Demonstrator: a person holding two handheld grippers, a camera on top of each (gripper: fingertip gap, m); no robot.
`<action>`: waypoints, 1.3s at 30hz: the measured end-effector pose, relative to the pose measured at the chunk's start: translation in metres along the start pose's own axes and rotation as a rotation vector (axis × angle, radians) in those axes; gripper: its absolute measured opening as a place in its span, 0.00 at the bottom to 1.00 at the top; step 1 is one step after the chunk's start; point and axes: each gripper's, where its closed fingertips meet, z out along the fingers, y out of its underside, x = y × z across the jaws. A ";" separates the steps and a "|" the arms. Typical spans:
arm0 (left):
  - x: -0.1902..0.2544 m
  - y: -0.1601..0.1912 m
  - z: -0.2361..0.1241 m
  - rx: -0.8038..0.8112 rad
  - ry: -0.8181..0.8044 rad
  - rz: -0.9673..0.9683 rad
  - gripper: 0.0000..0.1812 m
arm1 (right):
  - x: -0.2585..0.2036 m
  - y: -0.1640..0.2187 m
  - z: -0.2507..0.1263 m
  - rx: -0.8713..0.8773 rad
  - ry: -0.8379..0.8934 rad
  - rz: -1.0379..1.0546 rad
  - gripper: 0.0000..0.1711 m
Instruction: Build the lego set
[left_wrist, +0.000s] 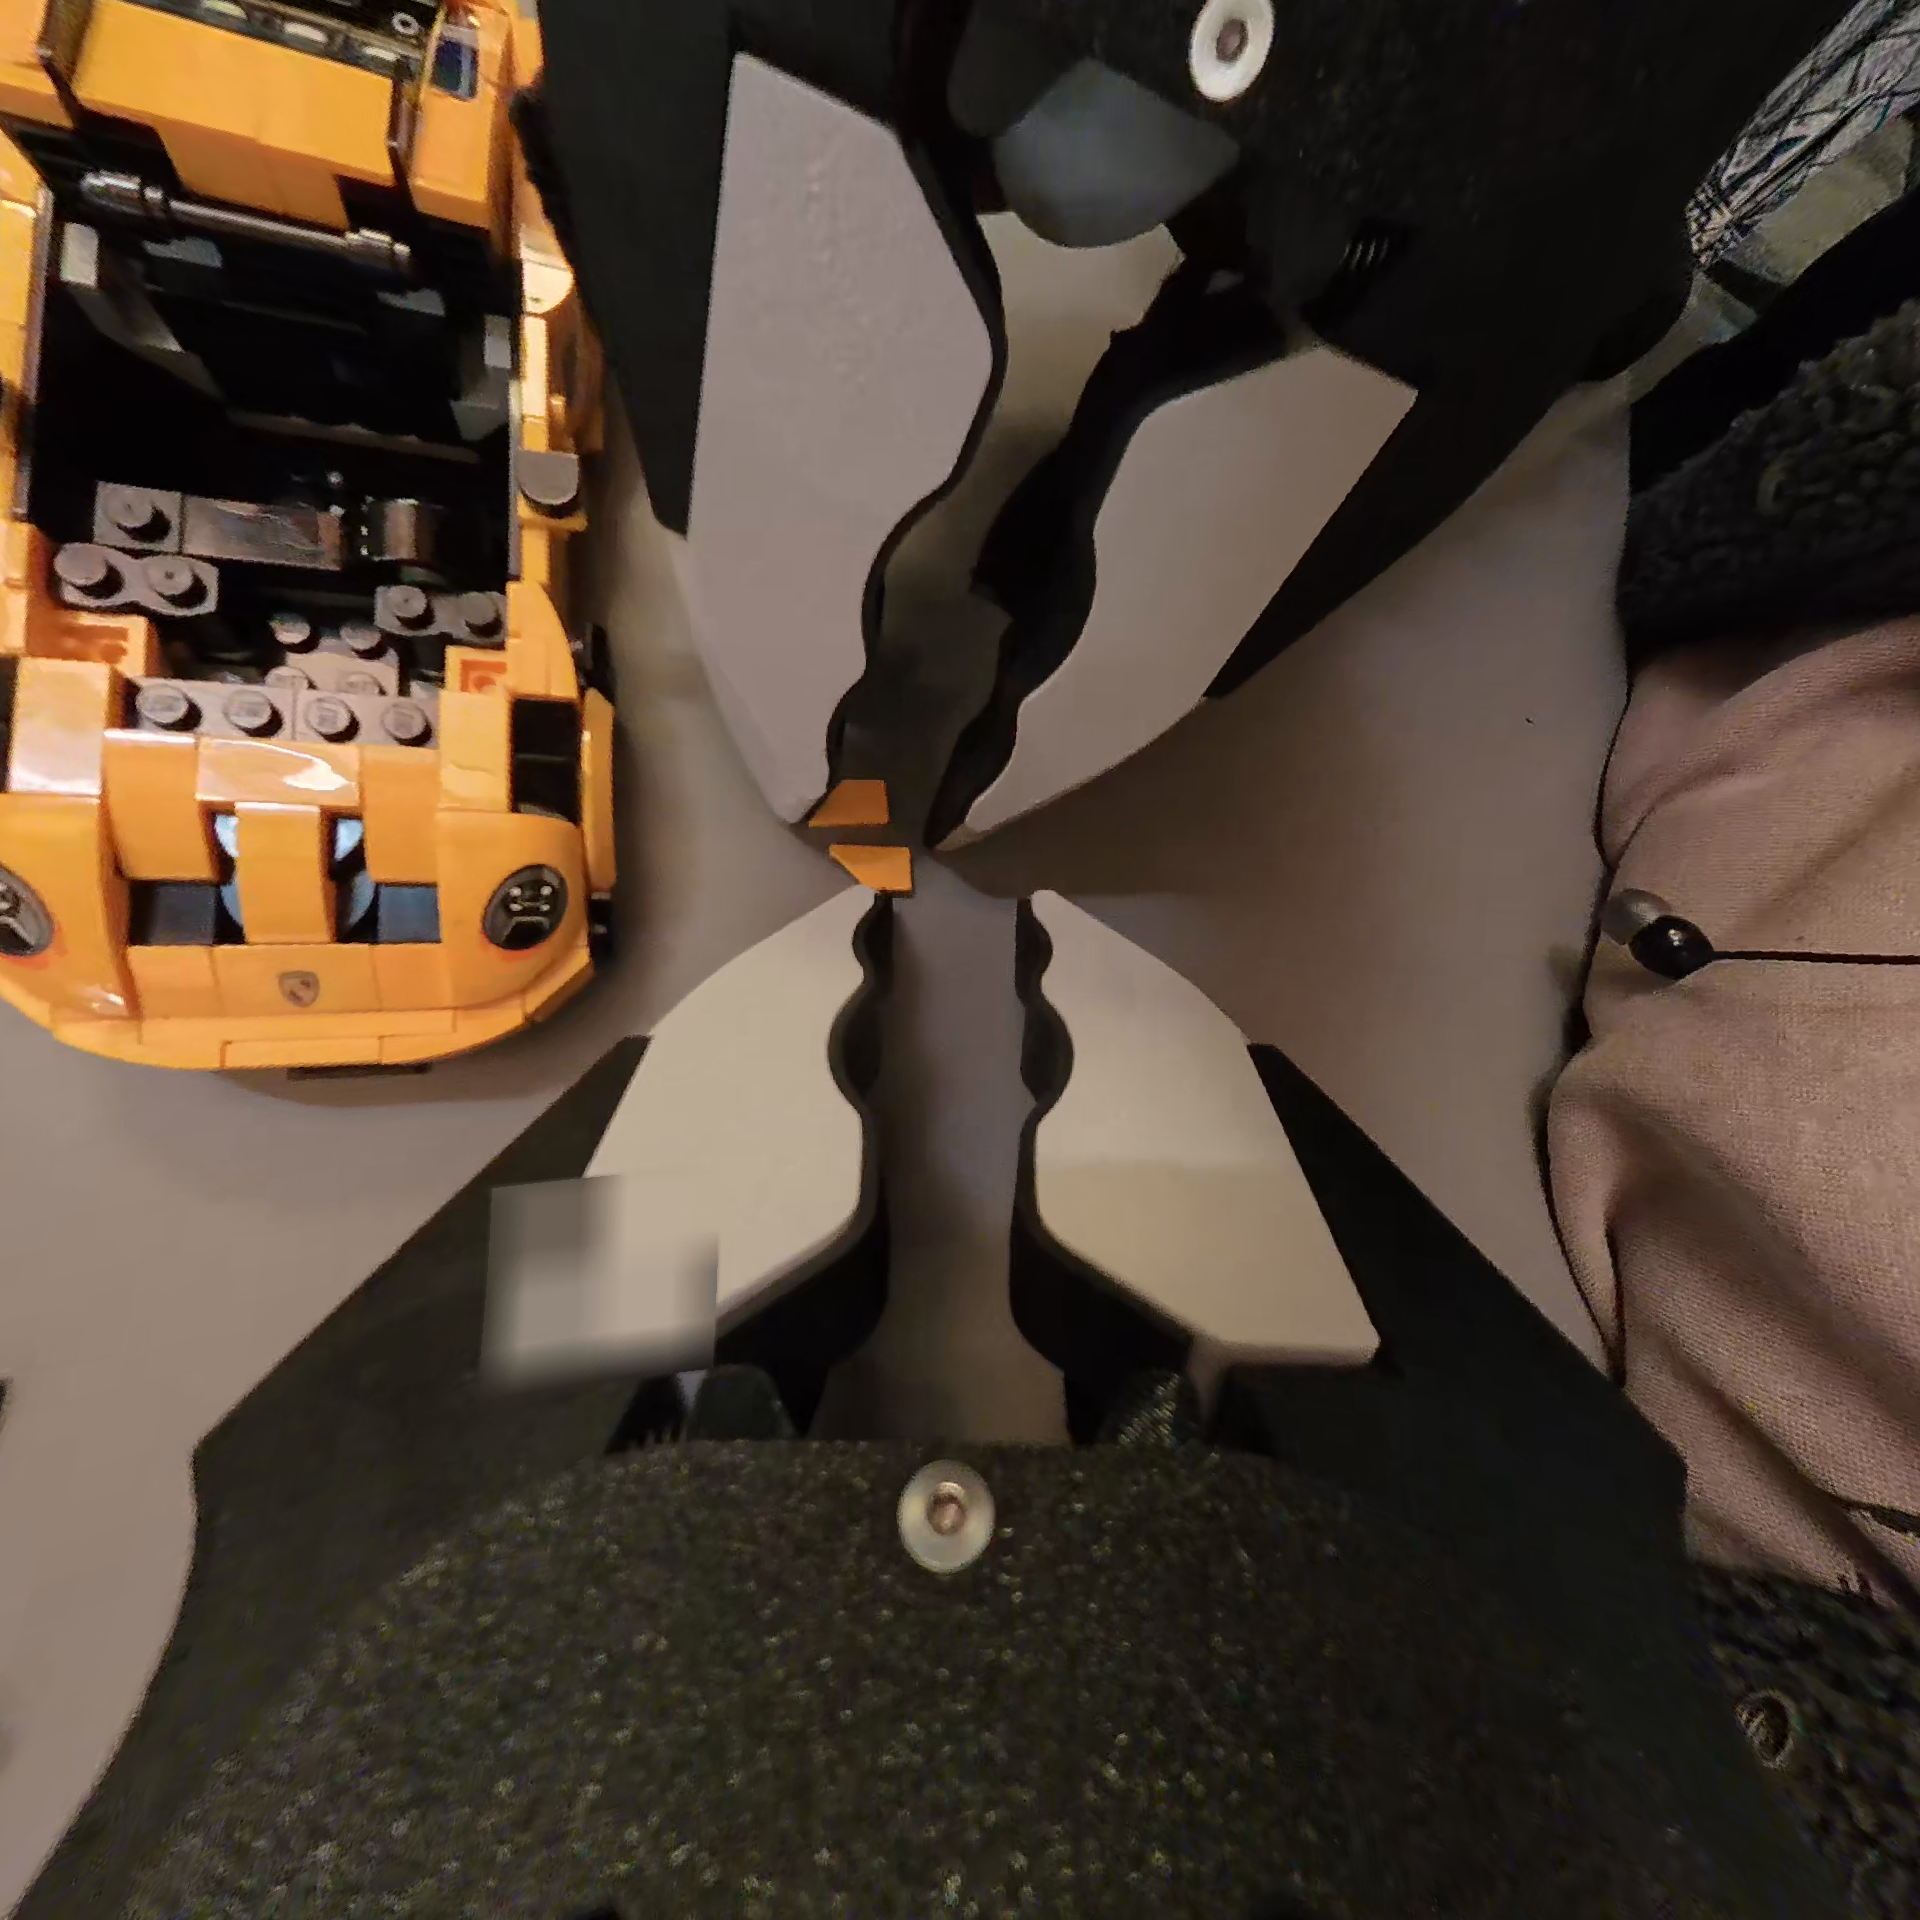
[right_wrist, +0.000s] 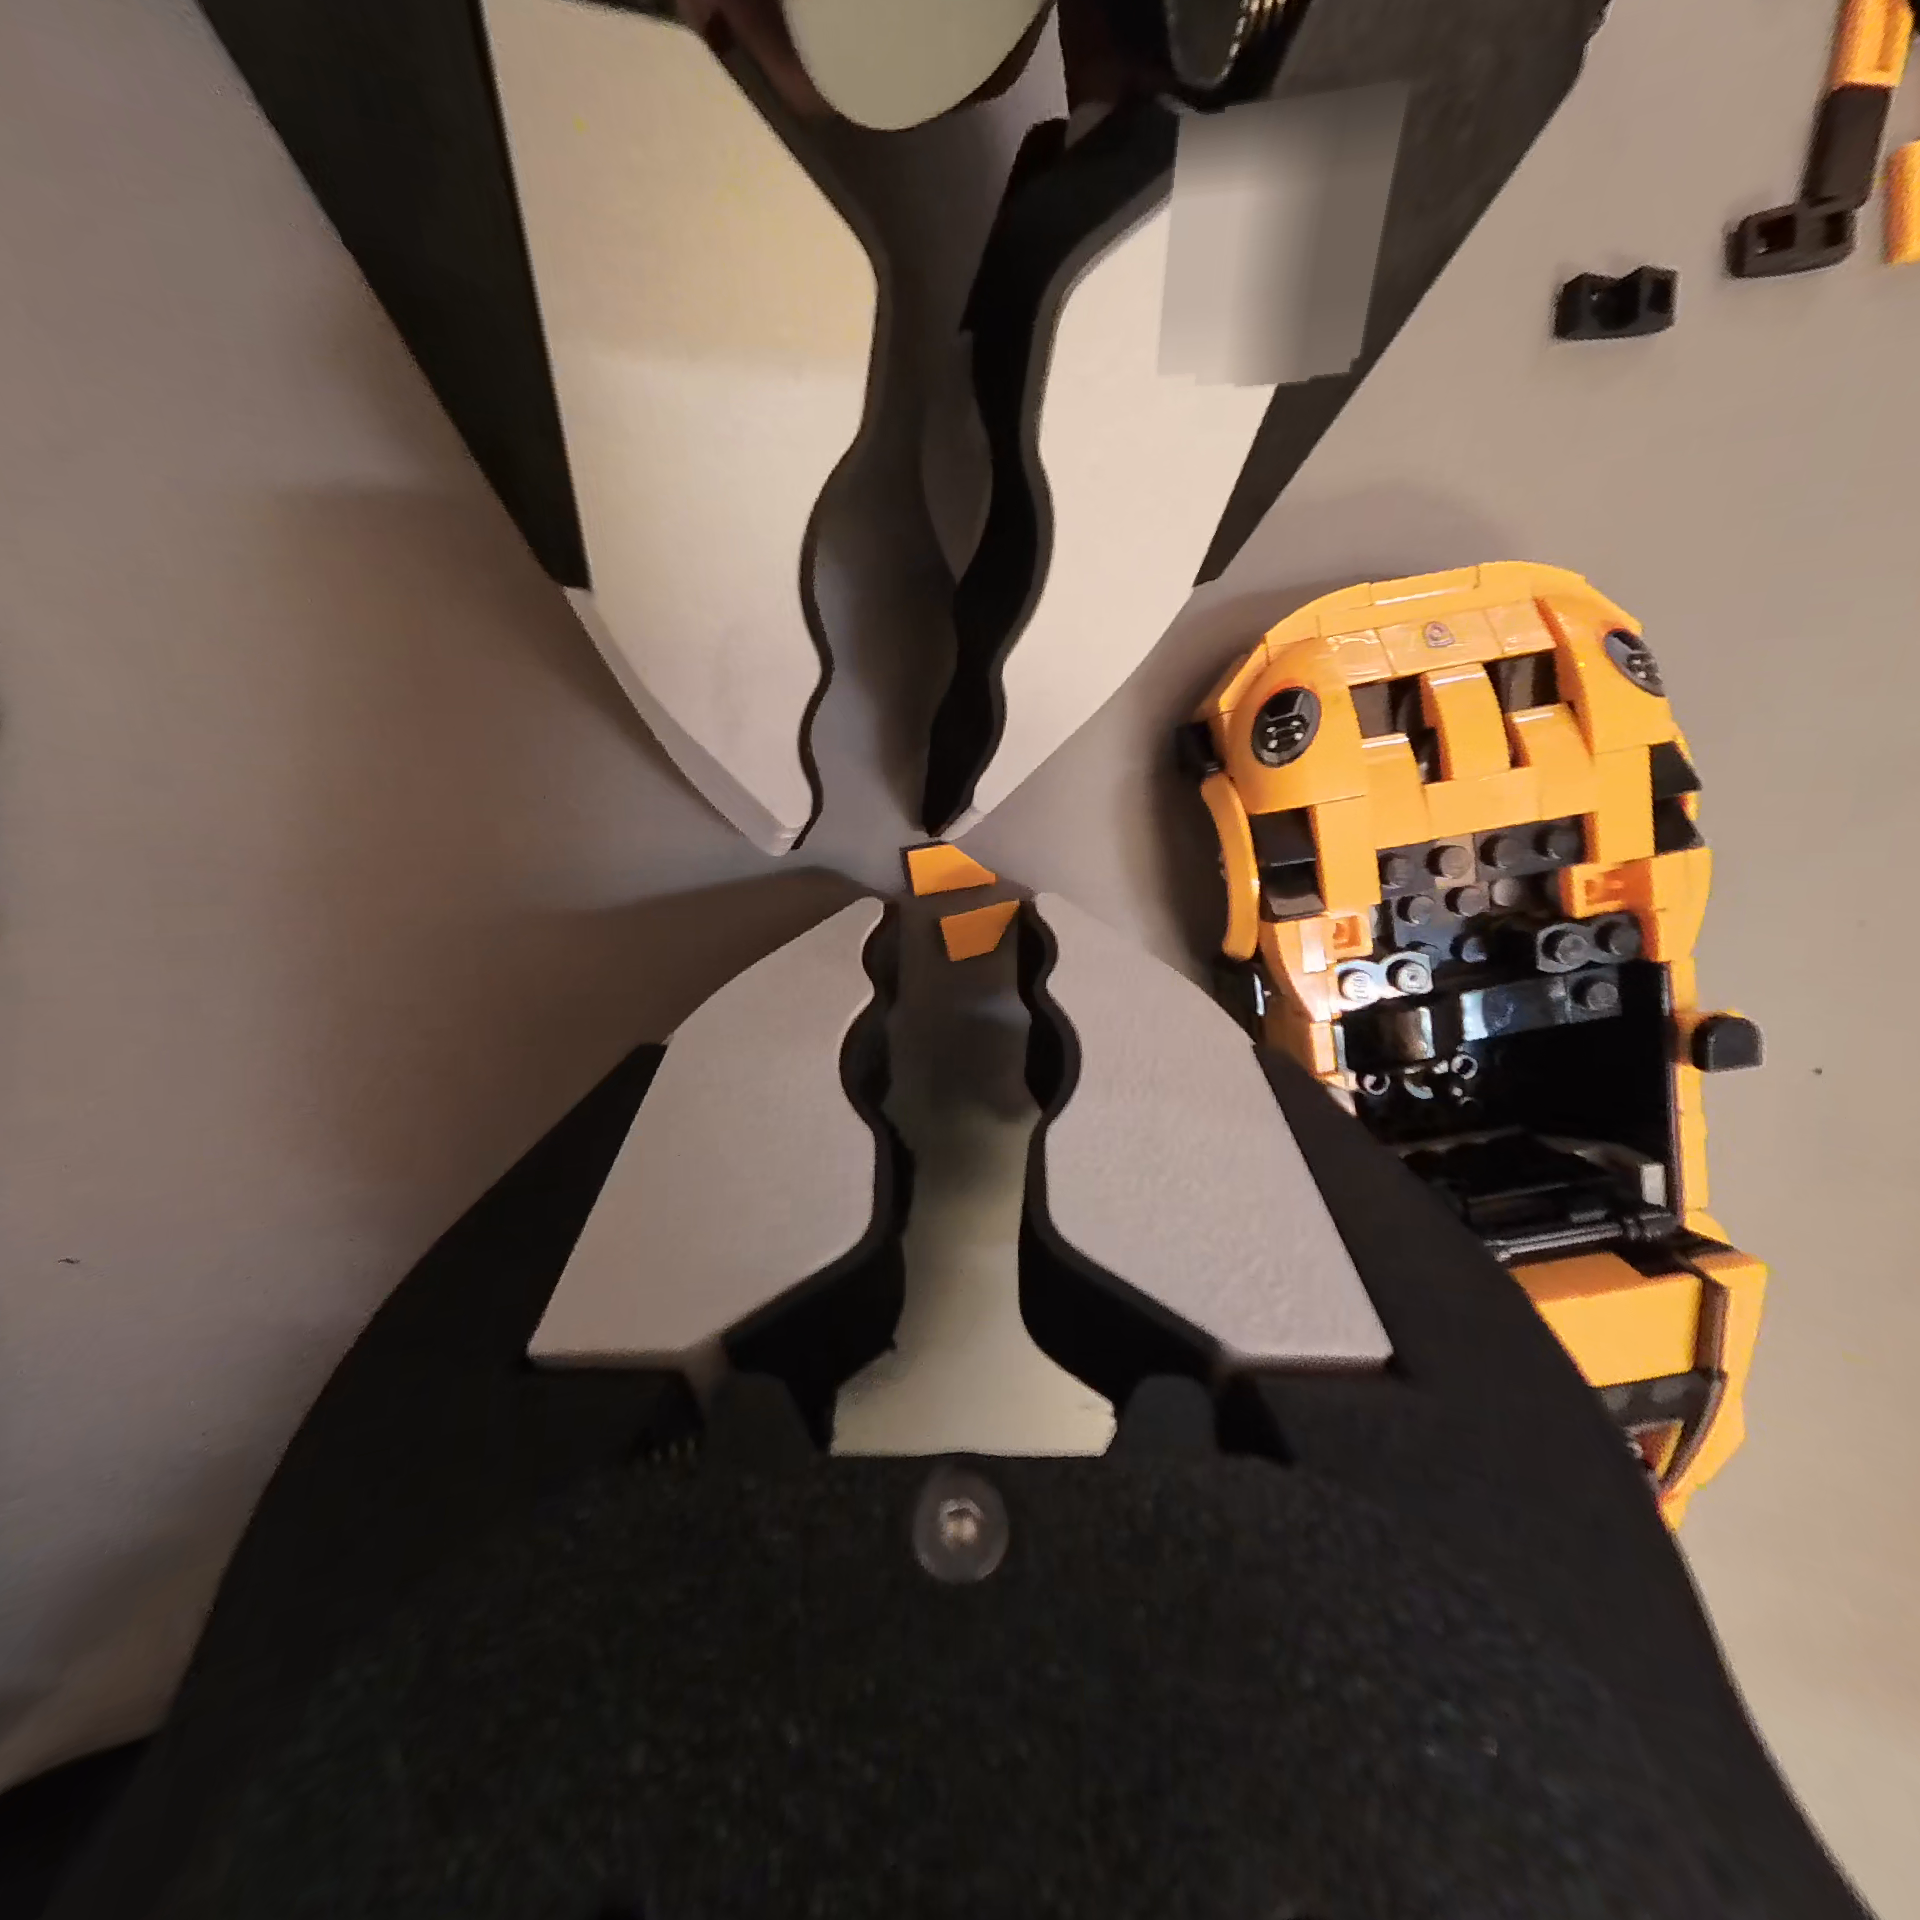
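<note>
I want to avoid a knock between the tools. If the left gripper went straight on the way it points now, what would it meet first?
Probably the two small orange pieces just past the left gripper tips, then the right gripper facing it. Depth is unclear.

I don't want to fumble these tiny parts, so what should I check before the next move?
1. Left gripper open: ok, there is a clear gap between its fingers.
2. Right gripper open: ok.
3. Orange wedge pieces located: ok, the two lie side by side between the facing tips, with a thin gap between them.
4. A piece secured: not ok. One wedge sits at the right gripper's tips but is not clamped.
5. Room to manoeuvre: not ok, the two grippers' tips nearly meet.
6. Fingertips clear of the table: cannot tell.
</note>
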 end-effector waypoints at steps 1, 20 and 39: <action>0.000 0.000 0.000 0.000 -0.003 -0.001 0.12 | -0.001 0.000 0.000 0.006 -0.006 0.001 0.12; -0.001 -0.034 -0.050 0.325 -0.264 0.024 0.00 | 0.026 -0.025 -0.072 0.565 0.262 0.122 0.12; -0.042 0.013 -0.204 0.888 -0.996 -0.205 0.00 | 0.087 0.046 -0.207 1.112 1.006 0.488 0.00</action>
